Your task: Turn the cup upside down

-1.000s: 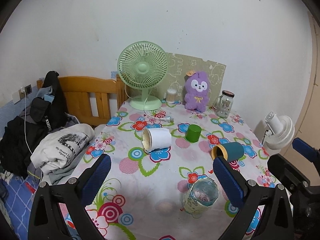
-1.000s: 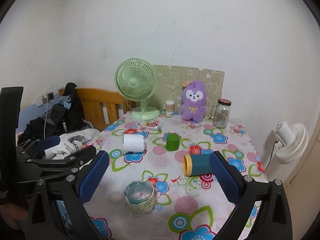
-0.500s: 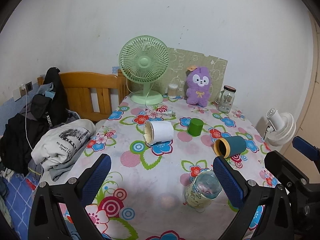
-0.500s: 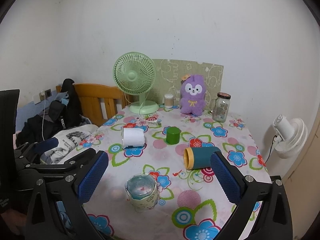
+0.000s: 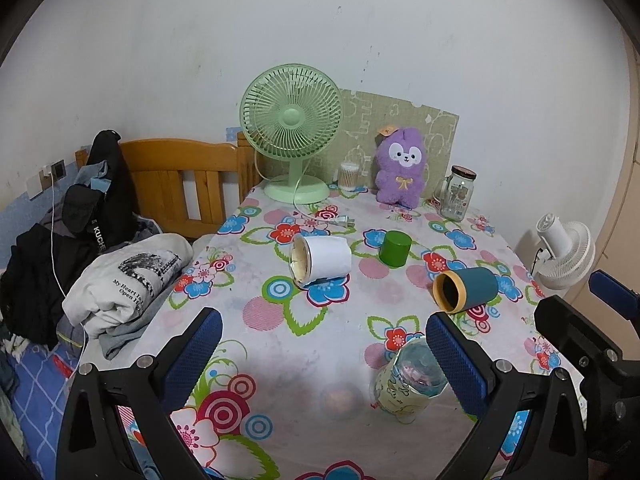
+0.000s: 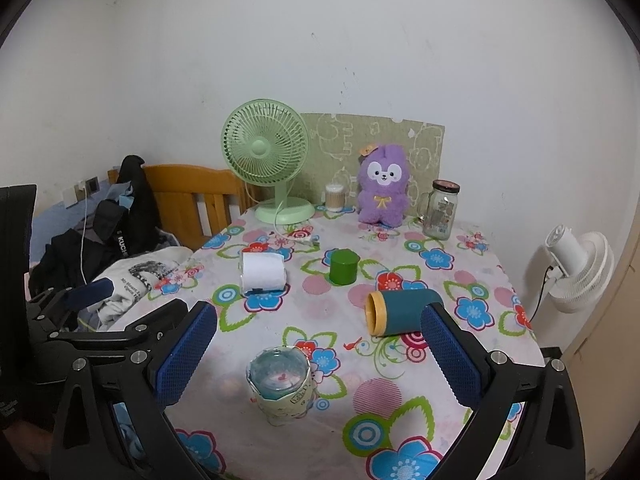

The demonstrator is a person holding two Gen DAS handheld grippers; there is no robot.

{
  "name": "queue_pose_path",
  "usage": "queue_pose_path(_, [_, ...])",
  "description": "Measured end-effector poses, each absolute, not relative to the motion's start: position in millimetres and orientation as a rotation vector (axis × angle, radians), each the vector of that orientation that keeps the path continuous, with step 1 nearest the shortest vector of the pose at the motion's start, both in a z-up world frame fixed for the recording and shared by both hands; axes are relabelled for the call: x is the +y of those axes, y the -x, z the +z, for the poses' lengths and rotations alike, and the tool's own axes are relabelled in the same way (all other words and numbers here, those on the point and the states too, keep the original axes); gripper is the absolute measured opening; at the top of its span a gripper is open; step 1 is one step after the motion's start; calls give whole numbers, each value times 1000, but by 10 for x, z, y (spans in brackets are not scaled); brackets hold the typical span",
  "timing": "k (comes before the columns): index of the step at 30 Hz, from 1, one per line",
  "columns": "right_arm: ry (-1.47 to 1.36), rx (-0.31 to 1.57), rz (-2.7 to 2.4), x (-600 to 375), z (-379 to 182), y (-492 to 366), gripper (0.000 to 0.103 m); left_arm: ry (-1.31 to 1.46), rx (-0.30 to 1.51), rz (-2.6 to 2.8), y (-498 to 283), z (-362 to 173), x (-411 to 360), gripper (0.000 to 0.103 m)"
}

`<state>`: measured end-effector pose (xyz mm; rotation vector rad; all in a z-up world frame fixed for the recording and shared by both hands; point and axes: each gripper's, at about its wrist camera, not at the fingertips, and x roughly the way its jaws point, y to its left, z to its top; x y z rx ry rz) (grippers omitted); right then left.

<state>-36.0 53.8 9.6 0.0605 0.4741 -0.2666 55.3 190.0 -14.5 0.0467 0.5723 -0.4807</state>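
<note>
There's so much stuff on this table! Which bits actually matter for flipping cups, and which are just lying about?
For the job: white cup and teal cup, both on their sides; green cup; clear cup; both open claws.

Lying about: green fan, purple plush, glass jar, folded clothes.

Teal cup [image 6: 402,312] lies on its side beside the upright glass cup [image 6: 280,386].

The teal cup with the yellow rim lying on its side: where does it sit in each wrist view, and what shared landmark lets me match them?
Left wrist: teal cup lies right of centre, mouth toward the camera, beyond the left gripper.
Right wrist: teal cup lies right of centre, mouth facing left, partly behind the right gripper finger.
Shared landmark: the small green cup stands just behind-left of it in both.
</note>
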Motion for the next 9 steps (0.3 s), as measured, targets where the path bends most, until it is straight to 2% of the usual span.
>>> queue_pose_path(9, [-59,480,-263,553,70,324,103,-48,572,-478,-584,-164,1897,103])
